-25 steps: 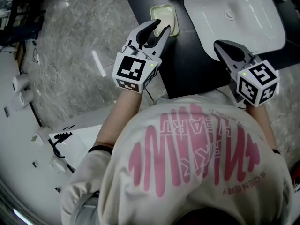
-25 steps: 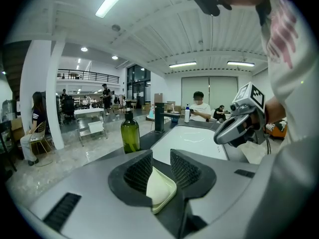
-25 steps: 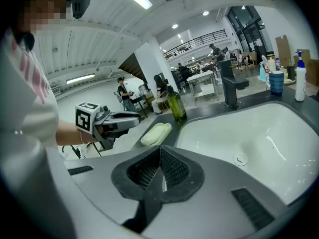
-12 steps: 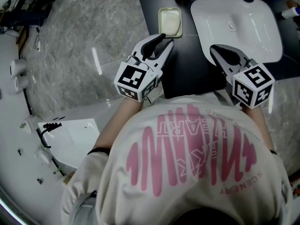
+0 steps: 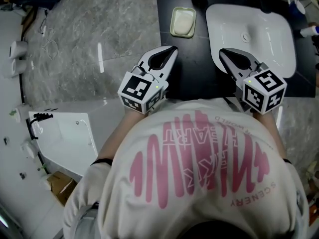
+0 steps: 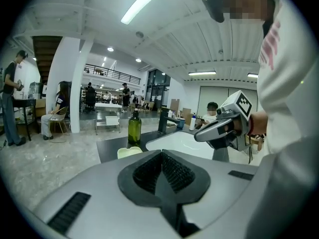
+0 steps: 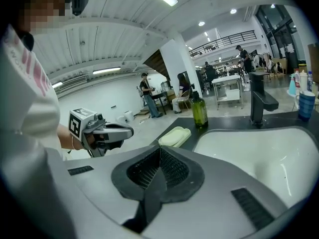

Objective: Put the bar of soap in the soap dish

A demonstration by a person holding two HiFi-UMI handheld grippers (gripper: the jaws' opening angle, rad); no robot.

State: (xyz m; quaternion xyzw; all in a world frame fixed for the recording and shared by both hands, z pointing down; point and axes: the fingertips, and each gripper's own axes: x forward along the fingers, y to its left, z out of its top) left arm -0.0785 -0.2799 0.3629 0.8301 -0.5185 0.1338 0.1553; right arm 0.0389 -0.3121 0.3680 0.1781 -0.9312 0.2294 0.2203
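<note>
Left gripper [image 5: 169,51] and right gripper [image 5: 224,53] were clenched empty; soap [image 5: 183,20] in the soap dish [image 5: 173,31] looked slippery, so I'd pinch its long sides.

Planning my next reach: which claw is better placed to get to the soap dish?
Left, I'd say. The left claw sits nearer the soap dish, which is just ahead of it; the right claw faces the sink. Both are shut and empty.

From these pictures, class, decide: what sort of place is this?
Probably a washbasin stand set up in a big open workshop hall: a white sink with a tap, a soap dish, and other people behind.
</note>
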